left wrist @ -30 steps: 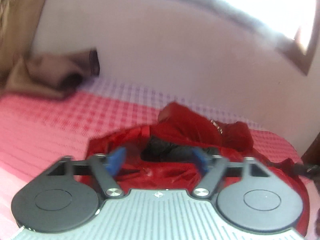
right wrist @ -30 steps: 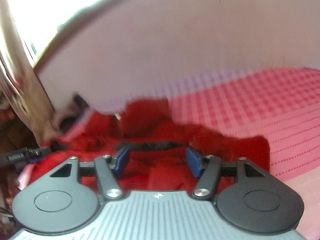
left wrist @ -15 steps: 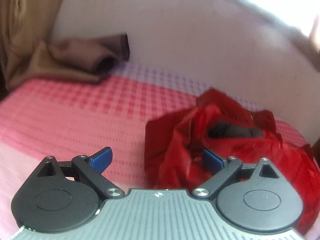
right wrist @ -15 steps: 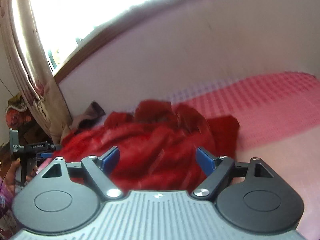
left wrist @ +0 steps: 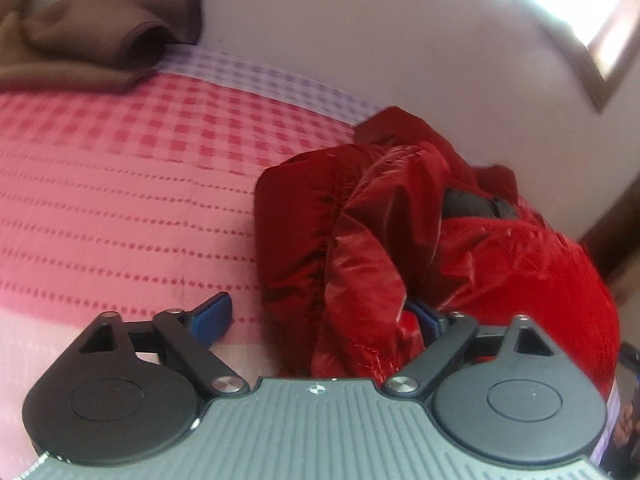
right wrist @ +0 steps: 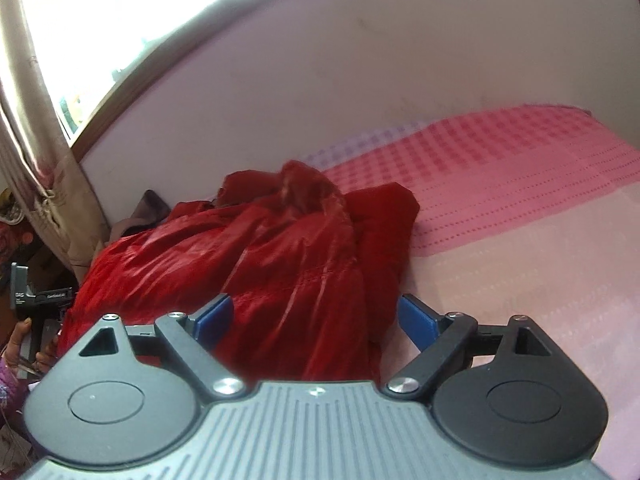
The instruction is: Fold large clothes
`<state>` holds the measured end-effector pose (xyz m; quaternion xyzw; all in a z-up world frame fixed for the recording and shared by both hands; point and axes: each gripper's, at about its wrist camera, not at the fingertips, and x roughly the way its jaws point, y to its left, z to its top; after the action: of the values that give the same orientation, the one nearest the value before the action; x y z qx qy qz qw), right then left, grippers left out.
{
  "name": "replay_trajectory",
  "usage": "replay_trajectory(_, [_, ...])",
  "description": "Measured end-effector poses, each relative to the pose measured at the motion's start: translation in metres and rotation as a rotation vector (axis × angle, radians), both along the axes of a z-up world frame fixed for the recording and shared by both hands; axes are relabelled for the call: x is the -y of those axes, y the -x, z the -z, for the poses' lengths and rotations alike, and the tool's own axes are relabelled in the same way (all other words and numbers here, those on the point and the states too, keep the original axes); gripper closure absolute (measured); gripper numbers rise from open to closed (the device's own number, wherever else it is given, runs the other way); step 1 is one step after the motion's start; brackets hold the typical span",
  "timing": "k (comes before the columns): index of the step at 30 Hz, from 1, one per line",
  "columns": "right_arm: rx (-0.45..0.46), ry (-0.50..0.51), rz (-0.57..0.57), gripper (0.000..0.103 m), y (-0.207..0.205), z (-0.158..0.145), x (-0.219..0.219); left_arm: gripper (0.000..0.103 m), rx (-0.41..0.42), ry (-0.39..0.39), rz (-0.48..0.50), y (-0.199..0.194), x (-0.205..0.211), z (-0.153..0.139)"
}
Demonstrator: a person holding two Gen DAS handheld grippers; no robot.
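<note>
Closing left tool [left wrist: 320, 316] and opening right tool [right wrist: 316, 316], both ungripped, risking snagging one slippery layer of bunched red jacket [right wrist: 256, 256].

A pink and red checked bedspread [left wrist: 120, 184] covers the bed, running up to a pale wall [left wrist: 360, 32]. A brown cloth [left wrist: 92, 40] lies crumpled on its far corner against that wall. A patterned beige curtain [right wrist: 36, 152] hangs beside a bright, wood-framed window [right wrist: 132, 20].

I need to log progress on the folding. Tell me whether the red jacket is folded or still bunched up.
Still bunched up. The red jacket lies in a crumpled heap on the bed, with uneven creases, its dark lining exposed, and no flat, squared edges.
</note>
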<state>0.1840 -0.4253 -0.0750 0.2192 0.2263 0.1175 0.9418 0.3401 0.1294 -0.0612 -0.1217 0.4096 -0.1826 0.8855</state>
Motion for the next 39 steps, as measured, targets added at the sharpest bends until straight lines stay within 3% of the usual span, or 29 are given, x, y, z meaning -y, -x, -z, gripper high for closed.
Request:
replay_trajectory(2, [-0.013, -0.016, -0.006, 0.013, -0.004, 0.004, -0.001, 0.033, 0.004, 0.01, 0.065, -0.004, 0.0, -0.002])
replay_trajectory(6, [-0.032, -0.016, -0.012, 0.013, -0.009, 0.01, -0.004, 0.036, 0.02, 0.01, 0.139, -0.007, 0.0, -0.004])
replay_trajectory(10, [-0.03, -0.029, -0.01, 0.013, -0.011, 0.012, -0.004, 0.014, 0.031, -0.001, 0.146, -0.011, -0.007, 0.002])
replay_trajectory(13, [-0.033, -0.034, -0.018, 0.013, -0.014, 0.013, -0.005, 0.014, 0.034, 0.038, 0.16, -0.012, -0.01, 0.005])
replay_trajectory(15, [-0.041, -0.045, -0.021, 0.013, -0.016, 0.015, -0.005, 0.021, 0.039, 0.052, 0.164, -0.014, -0.008, 0.006])
replay_trajectory(16, [-0.044, -0.055, -0.017, 0.013, -0.017, 0.016, -0.005, 0.04, 0.036, 0.081, 0.176, -0.014, -0.008, 0.006])
replay_trajectory(17, [-0.047, -0.07, -0.009, 0.013, -0.017, 0.018, -0.003, 0.049, 0.038, 0.112, 0.183, -0.012, -0.008, 0.007])
replay_trajectory(20, [-0.055, -0.117, 0.016, 0.013, -0.018, 0.022, 0.003, 0.06, 0.082, 0.132, 0.147, 0.001, -0.007, 0.007])
replay_trajectory(24, [-0.08, -0.148, 0.029, 0.01, -0.024, 0.027, 0.009, 0.067, 0.09, 0.198, 0.087, 0.016, -0.014, 0.01])
replay_trajectory(29, [-0.117, -0.201, 0.003, 0.009, -0.038, 0.034, 0.016, 0.071, 0.101, 0.211, 0.074, 0.034, -0.017, 0.006])
replay_trajectory(34, [-0.132, -0.241, -0.021, 0.01, -0.047, 0.041, 0.016, 0.064, 0.094, 0.195, 0.094, 0.032, -0.02, 0.005])
replay_trajectory(35, [-0.13, -0.23, -0.02, 0.016, -0.048, 0.04, 0.014, 0.055, 0.094, 0.177, 0.105, 0.031, -0.018, 0.005])
replay_trajectory(36, [-0.13, -0.223, -0.028, 0.03, -0.047, 0.04, 0.012, 0.047, 0.094, 0.146, 0.105, 0.029, -0.015, 0.005])
replay_trajectory(37, [-0.134, -0.216, -0.044, 0.032, -0.048, 0.04, 0.01, 0.027, 0.092, 0.114, 0.094, 0.027, -0.013, 0.005])
replay_trajectory(38, [-0.14, -0.198, -0.048, 0.034, -0.048, 0.039, 0.007, 0.017, 0.083, 0.101, 0.076, 0.025, -0.013, 0.008])
replay_trajectory(39, [-0.135, -0.177, -0.052, 0.038, -0.047, 0.038, 0.004, 0.017, 0.081, 0.119, 0.081, 0.024, -0.014, 0.01])
